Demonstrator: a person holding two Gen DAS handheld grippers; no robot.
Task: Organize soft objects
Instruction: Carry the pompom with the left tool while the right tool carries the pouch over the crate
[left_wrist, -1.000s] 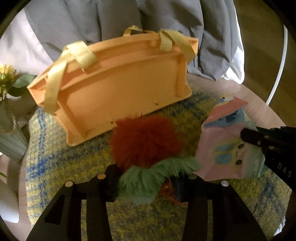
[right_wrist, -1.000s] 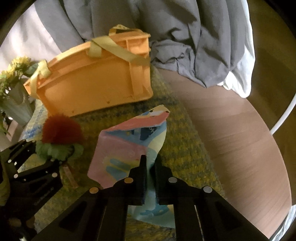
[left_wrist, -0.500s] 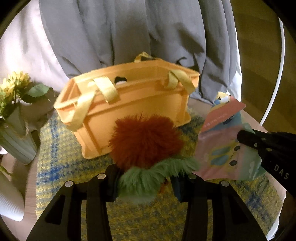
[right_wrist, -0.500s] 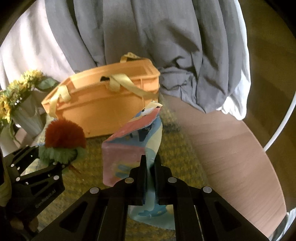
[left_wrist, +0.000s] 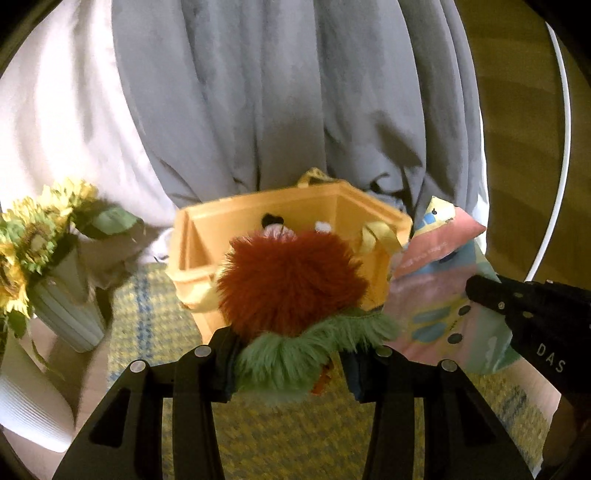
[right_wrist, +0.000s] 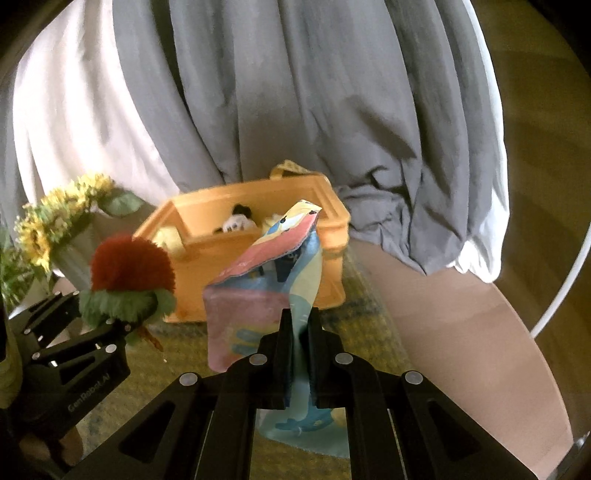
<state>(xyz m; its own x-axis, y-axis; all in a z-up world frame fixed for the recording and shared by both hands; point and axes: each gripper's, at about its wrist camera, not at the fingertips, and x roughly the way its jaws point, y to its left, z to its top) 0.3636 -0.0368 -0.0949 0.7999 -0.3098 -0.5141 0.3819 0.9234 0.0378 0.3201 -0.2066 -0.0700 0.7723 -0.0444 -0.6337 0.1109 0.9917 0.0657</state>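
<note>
My left gripper (left_wrist: 291, 365) is shut on a fluffy red and green plush (left_wrist: 291, 284) and holds it up in front of the open orange basket (left_wrist: 192, 229). My right gripper (right_wrist: 300, 325) is shut on a pastel printed fabric pouch (right_wrist: 243, 310), raised in front of the same basket (right_wrist: 207, 254). The pouch also shows at the right of the left wrist view (left_wrist: 436, 295), and the plush at the left of the right wrist view (right_wrist: 129, 273). Small soft toys (right_wrist: 236, 221) lie inside the basket.
The basket stands on a yellow and blue woven mat (left_wrist: 147, 325) on a round wooden table (right_wrist: 461, 332). A vase of sunflowers (left_wrist: 44, 258) stands at the left. Grey and white draped cloth (right_wrist: 295, 110) hangs behind the basket.
Both grippers have risen with their objects, so the basket's open top and the toys inside now show. Both grips are unchanged.
</note>
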